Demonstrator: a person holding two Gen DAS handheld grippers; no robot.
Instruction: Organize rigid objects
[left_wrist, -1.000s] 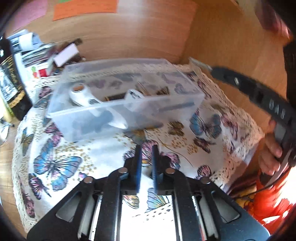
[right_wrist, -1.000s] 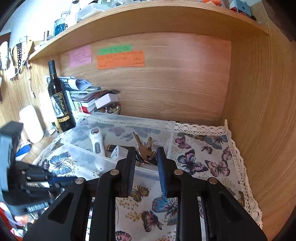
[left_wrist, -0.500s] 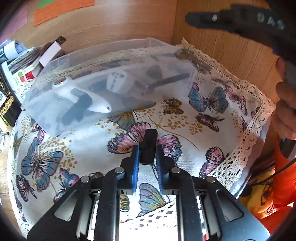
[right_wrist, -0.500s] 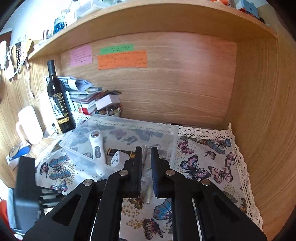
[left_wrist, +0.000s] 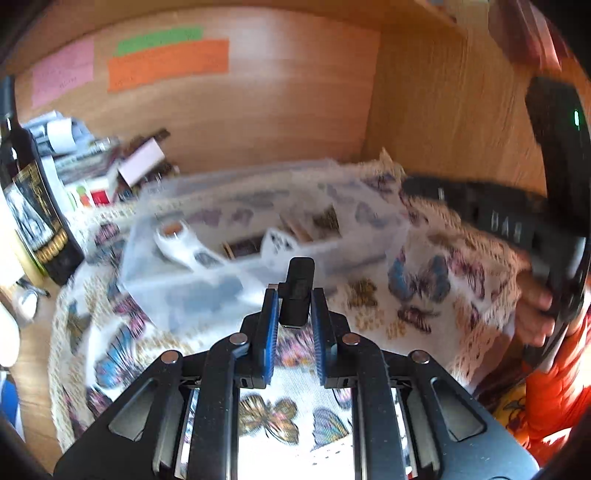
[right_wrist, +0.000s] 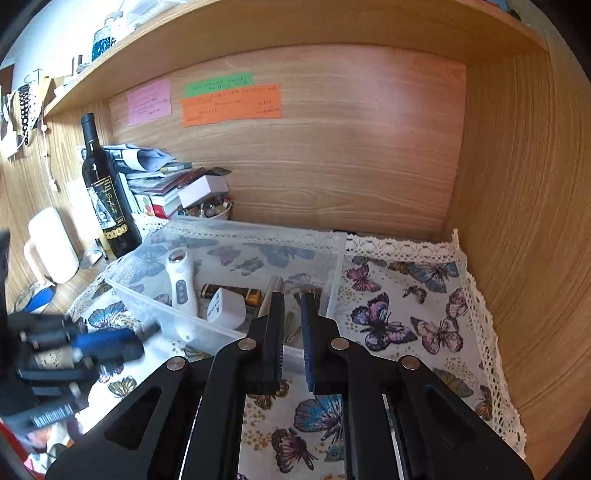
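My left gripper (left_wrist: 293, 295) is shut on a small black stick-shaped device (left_wrist: 297, 290) and holds it above the butterfly cloth (left_wrist: 421, 280), just in front of the clear plastic bin (left_wrist: 207, 284). The bin (right_wrist: 236, 240) holds a white handheld device (right_wrist: 180, 288), a white plug adapter (right_wrist: 226, 304), a dark brown object (right_wrist: 236, 291) and keys (right_wrist: 275, 286). My right gripper (right_wrist: 291, 299) hovers over the bin's near right corner with its jaws nearly closed and nothing between them. The left gripper also shows at the left of the right wrist view (right_wrist: 110, 343), blurred.
A wine bottle (right_wrist: 105, 199), a stack of books and boxes (right_wrist: 166, 188) and a white mug (right_wrist: 50, 245) stand at the left. Wooden walls close off the back and right. Coloured notes (right_wrist: 231, 103) hang on the back wall. The lace-edged cloth (right_wrist: 424, 314) lies right of the bin.
My left gripper has picked the black device up off the cloth and raised it toward the bin. My right gripper let the keys go into the bin and closed.
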